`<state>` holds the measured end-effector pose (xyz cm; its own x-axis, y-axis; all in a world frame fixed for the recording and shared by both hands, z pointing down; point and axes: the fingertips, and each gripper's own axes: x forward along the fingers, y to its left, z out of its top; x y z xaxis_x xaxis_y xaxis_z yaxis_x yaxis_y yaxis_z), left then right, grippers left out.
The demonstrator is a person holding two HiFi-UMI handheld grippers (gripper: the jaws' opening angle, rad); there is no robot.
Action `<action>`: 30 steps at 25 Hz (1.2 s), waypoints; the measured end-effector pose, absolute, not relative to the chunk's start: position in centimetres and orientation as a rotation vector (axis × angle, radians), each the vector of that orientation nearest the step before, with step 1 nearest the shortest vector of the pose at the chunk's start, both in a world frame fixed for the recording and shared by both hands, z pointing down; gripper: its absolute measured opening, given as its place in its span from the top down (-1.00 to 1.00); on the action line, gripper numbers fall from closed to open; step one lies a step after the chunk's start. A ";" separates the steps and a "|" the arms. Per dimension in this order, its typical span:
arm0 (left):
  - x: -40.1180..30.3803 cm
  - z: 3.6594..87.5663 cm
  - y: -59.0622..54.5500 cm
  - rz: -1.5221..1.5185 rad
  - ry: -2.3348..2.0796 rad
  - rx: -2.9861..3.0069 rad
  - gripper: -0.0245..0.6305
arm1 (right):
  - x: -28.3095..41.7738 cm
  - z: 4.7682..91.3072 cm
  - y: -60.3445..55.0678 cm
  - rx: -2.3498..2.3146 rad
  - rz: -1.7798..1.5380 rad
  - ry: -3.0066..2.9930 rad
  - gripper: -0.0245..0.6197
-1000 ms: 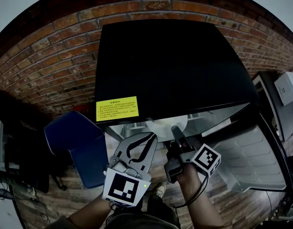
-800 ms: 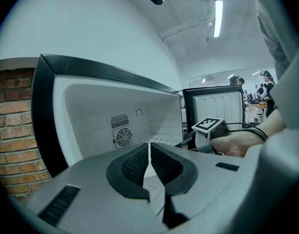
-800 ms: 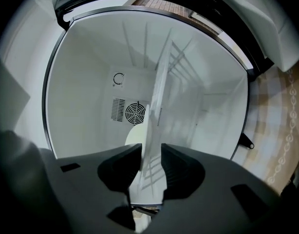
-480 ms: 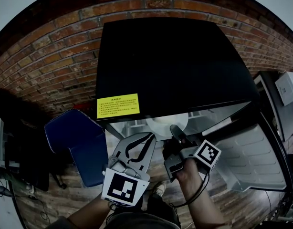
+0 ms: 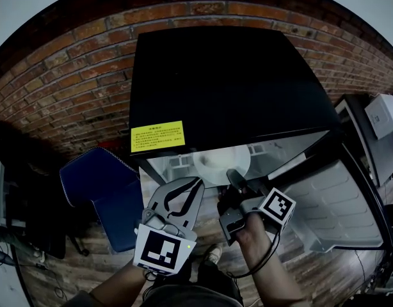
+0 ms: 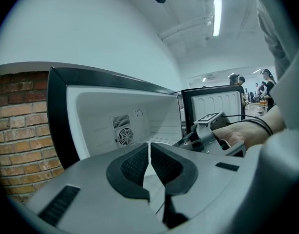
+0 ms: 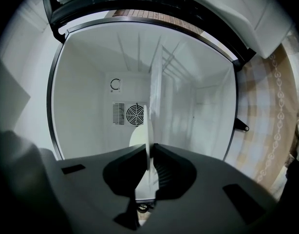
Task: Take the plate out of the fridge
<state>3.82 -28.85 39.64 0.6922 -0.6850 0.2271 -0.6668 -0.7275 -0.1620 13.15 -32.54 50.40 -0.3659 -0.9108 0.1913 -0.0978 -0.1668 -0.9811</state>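
Note:
A white plate [image 5: 219, 162] lies in the open fridge [image 5: 228, 82], its near half showing under the black top. My right gripper [image 5: 233, 178] reaches in from the front, and its jaws are closing on the plate's near rim. In the right gripper view the plate [image 7: 146, 130] stands edge-on between the pads, which press on it at my right gripper [image 7: 150, 152]. My left gripper [image 5: 195, 187] hovers just left of it, outside the fridge, shut with nothing in it. In the left gripper view my left gripper [image 6: 149, 152] points at the white fridge interior [image 6: 115, 111].
The fridge door [image 5: 337, 197] hangs open to the right. A blue chair seat [image 5: 104, 190] stands at the left by the brick wall [image 5: 62, 88]. A fan grille [image 7: 135, 113] sits in the fridge's back wall. Wooden floor lies below.
More of the plate shows beyond the fridge's top edge than a second ago. The right gripper stays at its near rim. The left gripper has barely moved.

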 end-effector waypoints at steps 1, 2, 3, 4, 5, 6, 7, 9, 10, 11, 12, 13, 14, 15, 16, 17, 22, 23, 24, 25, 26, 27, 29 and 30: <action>3.8 39.6 -28.7 -0.420 1.132 -2.827 0.85 | 13.2 50.2 -32.3 -1.186 -1.598 1.447 0.79; 3.7 39.5 -28.6 -0.418 1.132 -2.826 0.85 | 13.3 49.9 -32.1 -1.181 -1.593 1.445 0.80; 3.7 39.4 -28.5 -0.417 1.132 -2.825 0.85 | 13.4 49.6 -32.0 -1.176 -1.588 1.442 0.80; 3.7 39.2 -28.4 -0.415 1.130 -2.824 0.85 | 13.5 49.2 -31.8 -1.172 -1.582 1.437 0.80; 3.7 39.0 -28.3 -0.411 1.127 -2.822 0.85 | 13.6 48.8 -31.6 -1.169 -1.576 1.432 0.80; 3.8 38.8 -28.2 -0.407 1.123 -2.822 0.85 | 13.8 48.3 -31.3 -1.167 -1.568 1.430 0.80; 3.8 38.6 -28.0 -0.403 1.119 -2.821 0.85 | 13.9 47.9 -31.1 -1.164 -1.560 1.427 0.79; 4.0 38.2 -27.6 -0.393 1.107 -2.819 0.85 | 14.2 47.0 -30.4 -1.161 -1.544 1.418 0.80; 4.1 38.0 -27.4 -0.386 1.099 -2.819 0.85 | 14.5 46.5 -30.0 -1.160 -1.534 1.413 0.79; 4.3 37.7 -27.2 -0.377 1.091 -2.819 0.85 | 14.8 45.9 -29.6 -1.161 -1.520 1.409 0.80; 4.6 37.4 -27.1 -0.367 1.081 -2.819 0.85 | 15.1 45.4 -29.3 -1.161 -1.504 1.408 0.79; 4.8 37.1 -26.9 -0.356 1.071 -2.819 0.85 | 15.5 44.8 -28.9 -1.162 -1.489 1.407 0.80; 5.1 36.9 -26.6 -0.349 1.059 -2.819 0.85 | 15.9 44.3 -28.5 -1.162 -1.475 1.403 0.80; 5.3 36.7 -26.4 -0.346 1.043 -2.817 0.85 | 16.3 43.8 -28.0 -1.164 -1.464 1.396 0.80; 5.6 36.5 -26.2 -0.344 1.024 -2.815 0.85 | 16.7 43.4 -27.5 -1.169 -1.452 1.388 0.80; 5.8 36.3 -26.0 -0.339 1.008 -2.815 0.85 | 17.1 42.9 -27.0 -1.176 -1.439 1.381 0.80; 7.7 35.0 -25.0 -0.298 0.934 -2.824 0.85 | 19.7 40.9 -24.4 -1.204 -1.362 1.345 0.80; 8.2 34.8 -24.7 -0.290 0.916 -2.828 0.85 | 20.3 40.5 -23.8 -1.211 -1.346 1.336 0.80; 8.6 34.6 -24.5 -0.281 0.900 -2.833 0.85 | 20.8 40.2 -23.2 -1.220 -1.330 1.327 0.80; 9.0 34.4 -24.2 -0.274 0.880 -2.835 0.85 | 21.3 39.9 -22.6 -1.229 -1.315 1.320 0.80; 9.3 34.3 -24.0 -0.269 0.860 -2.835 0.85 | 21.7 39.6 -22.1 -1.238 -1.303 1.314 0.80; 9.7 34.2 -23.7 -0.264 0.841 -2.835 0.85 | 22.2 39.4 -21.6 -1.245 -1.292 1.309 0.79; 10.6 34.1 -23.1 -0.259 0.800 -2.840 0.85 | 23.1 39.0 -20.4 -1.258 -1.270 1.291 0.79; 11.1 34.1 -22.8 -0.257 0.771 -2.845 0.85 | 23.5 39.0 -19.7 -1.265 -1.256 1.276 0.80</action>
